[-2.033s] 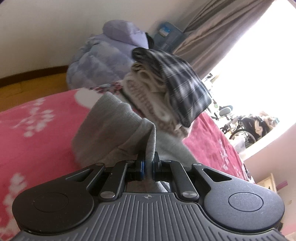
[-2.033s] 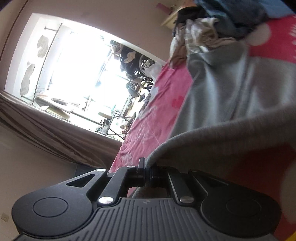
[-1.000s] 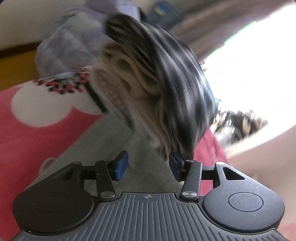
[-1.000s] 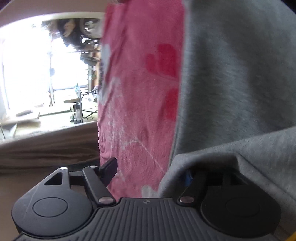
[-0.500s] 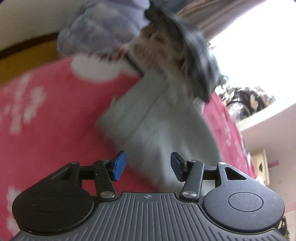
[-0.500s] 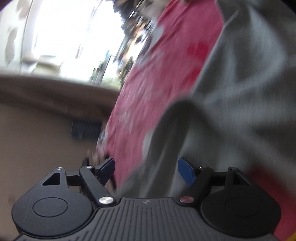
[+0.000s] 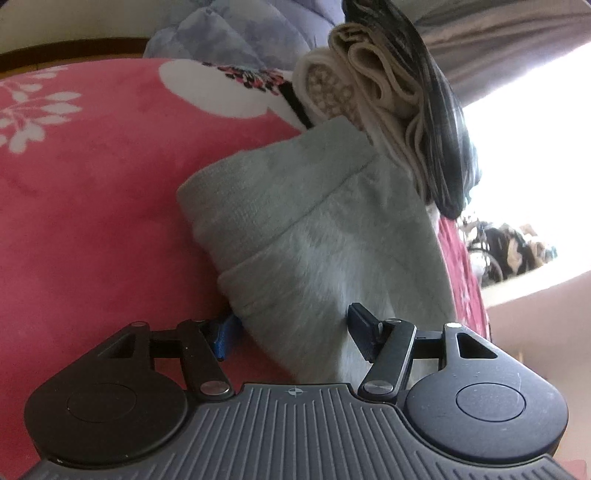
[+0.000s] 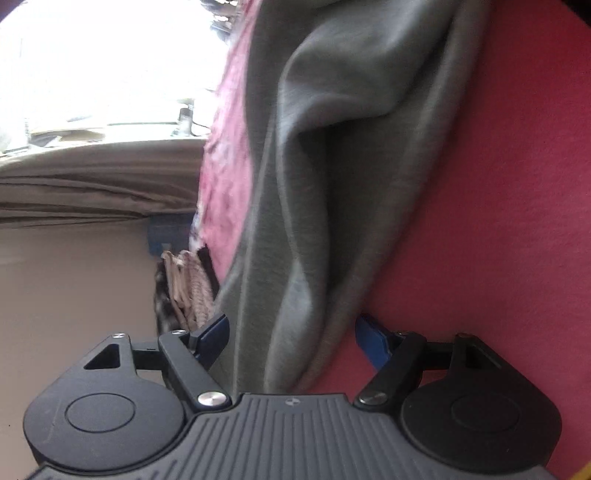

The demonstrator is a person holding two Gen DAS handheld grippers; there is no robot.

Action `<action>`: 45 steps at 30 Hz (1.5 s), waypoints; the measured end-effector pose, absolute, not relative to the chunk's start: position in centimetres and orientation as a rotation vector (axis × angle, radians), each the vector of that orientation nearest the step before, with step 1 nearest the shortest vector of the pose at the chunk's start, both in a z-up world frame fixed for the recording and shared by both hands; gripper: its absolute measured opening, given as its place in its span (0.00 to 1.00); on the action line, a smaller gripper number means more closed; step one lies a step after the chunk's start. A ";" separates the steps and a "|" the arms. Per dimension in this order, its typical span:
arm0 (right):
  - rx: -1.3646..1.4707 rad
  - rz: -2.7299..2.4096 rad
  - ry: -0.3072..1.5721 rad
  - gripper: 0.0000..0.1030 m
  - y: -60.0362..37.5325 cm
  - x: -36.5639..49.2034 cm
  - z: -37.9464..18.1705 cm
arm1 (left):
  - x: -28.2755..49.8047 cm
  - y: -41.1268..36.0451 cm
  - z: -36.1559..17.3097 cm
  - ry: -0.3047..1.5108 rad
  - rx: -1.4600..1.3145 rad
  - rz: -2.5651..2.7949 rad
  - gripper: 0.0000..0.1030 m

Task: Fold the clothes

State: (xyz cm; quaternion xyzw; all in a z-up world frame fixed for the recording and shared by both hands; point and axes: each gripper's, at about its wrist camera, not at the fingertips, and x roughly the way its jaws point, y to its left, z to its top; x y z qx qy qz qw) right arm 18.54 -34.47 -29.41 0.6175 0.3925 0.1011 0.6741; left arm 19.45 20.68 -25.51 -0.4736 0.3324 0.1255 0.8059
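Observation:
A grey sweatshirt (image 7: 314, 229) lies folded on the pink flowered blanket (image 7: 92, 166). My left gripper (image 7: 293, 328) hovers low over its near folded corner. Its jaws are opening, and the grey cloth lies between them without being pinched. In the rolled right wrist view the same grey sweatshirt (image 8: 332, 166) runs away in loose ridges across the blanket (image 8: 498, 184). My right gripper (image 8: 293, 336) stands open astride its near edge, with both blue pads clear of the cloth.
A stack of folded clothes (image 7: 388, 92), beige knit under dark plaid, sits just beyond the sweatshirt and also shows in the right wrist view (image 8: 184, 284). Behind it lies a pale blue quilted jacket (image 7: 236, 29). A curtain (image 7: 498, 37) and a bright window bound the far side.
Both grippers were shut on the grey cloth two seconds ago and have let it go. The left one pulled back and sank toward the folded corner. The right one swept along the garment and rolled.

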 end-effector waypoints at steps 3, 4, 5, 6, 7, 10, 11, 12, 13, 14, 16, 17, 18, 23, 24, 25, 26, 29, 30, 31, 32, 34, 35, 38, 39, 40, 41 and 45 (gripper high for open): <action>1.414 0.240 0.827 0.78 -33.4 19.7 -29.8 | 19.7 20.5 -25.8 0.684 -1.020 0.296 0.59; 1.409 0.236 0.819 0.77 -33.0 20.1 -29.8 | 19.7 20.3 -25.8 0.673 -1.013 0.307 0.58; 1.399 0.228 0.813 0.74 -32.7 20.4 -29.9 | 19.7 20.0 -25.7 0.665 -1.002 0.323 0.55; 1.390 0.221 0.806 0.72 -32.3 20.6 -29.9 | 19.7 19.7 -25.7 0.661 -0.986 0.340 0.49; 1.381 0.214 0.800 0.67 -32.0 20.8 -29.9 | 19.4 19.5 -25.6 0.661 -0.967 0.356 0.45; 1.383 0.202 0.790 0.51 -31.5 20.1 -30.0 | 18.3 19.6 -25.4 0.658 -0.975 0.349 0.33; 1.395 0.205 0.789 0.48 -31.5 19.7 -30.4 | 18.1 19.7 -25.5 0.660 -0.988 0.338 0.33; 1.406 0.209 0.787 0.47 -31.5 19.4 -30.7 | 17.9 19.8 -25.6 0.663 -1.002 0.328 0.34; 1.406 0.215 0.781 0.47 -31.5 19.2 -30.9 | 18.1 19.9 -25.8 0.671 -1.002 0.319 0.34; 1.405 0.218 0.782 0.47 -31.6 19.3 -31.1 | 18.6 20.0 -26.0 0.676 -1.004 0.313 0.40; 1.417 0.219 0.791 0.48 -31.6 19.9 -31.3 | 19.5 20.1 -26.1 0.677 -1.008 0.300 0.52; 1.421 0.219 0.796 0.48 -31.6 20.3 -31.4 | 20.1 20.1 -25.9 0.673 -1.004 0.293 0.63; 1.424 0.219 0.800 0.48 -31.6 20.7 -31.5 | 20.6 19.9 -25.7 0.671 -1.000 0.297 0.65; 1.412 0.194 0.799 0.43 -30.9 21.8 -31.7 | 20.9 18.5 -25.4 0.650 -0.977 0.434 0.42; 1.400 0.186 0.808 0.40 -30.8 21.8 -31.7 | 20.7 18.6 -25.4 0.647 -0.992 0.453 0.34; 1.387 0.179 0.817 0.30 -30.7 21.9 -31.7 | 20.5 18.8 -25.4 0.644 -1.009 0.468 0.30; 1.378 0.173 0.826 0.20 -30.6 21.8 -31.7 | 20.4 18.9 -25.2 0.647 -1.008 0.468 0.25; 1.400 0.175 0.850 0.10 -31.0 21.3 -32.0 | 20.4 18.8 -24.3 0.664 -0.961 0.460 0.15; 1.401 0.172 0.860 0.10 -31.0 21.1 -31.9 | 20.4 18.7 -23.8 0.666 -0.933 0.459 0.14; 1.404 0.169 0.865 0.09 -31.0 20.9 -31.7 | 20.4 18.6 -23.3 0.666 -0.908 0.457 0.13; 1.403 0.164 0.870 0.09 -31.0 20.6 -31.4 | 20.2 18.5 -22.8 0.668 -0.890 0.457 0.13; 1.392 0.156 0.882 0.09 -30.8 20.2 -30.3 | 19.8 19.1 -21.9 0.666 -0.905 0.455 0.12; 1.380 0.157 0.886 0.08 -30.6 20.0 -29.7 | 19.4 19.6 -21.6 0.664 -0.925 0.460 0.12; 1.347 0.169 0.906 0.08 -29.9 19.3 -27.8 | 18.0 21.1 -20.6 0.656 -0.973 0.480 0.12; 1.339 0.179 0.917 0.08 -29.4 19.0 -27.4 | 17.2 21.7 -20.4 0.652 -0.973 0.489 0.12; 1.329 0.191 0.931 0.08 -28.9 18.5 -27.2 | 16.4 22.2 -20.1 0.648 -0.973 0.497 0.12; 1.318 0.202 0.945 0.08 -28.3 17.9 -27.0 | 15.6 22.7 -19.9 0.643 -0.968 0.505 0.12; 1.305 0.250 0.985 0.08 -25.9 15.5 -27.0 | 10.8 25.3 -19.3 0.637 -0.944 0.533 0.12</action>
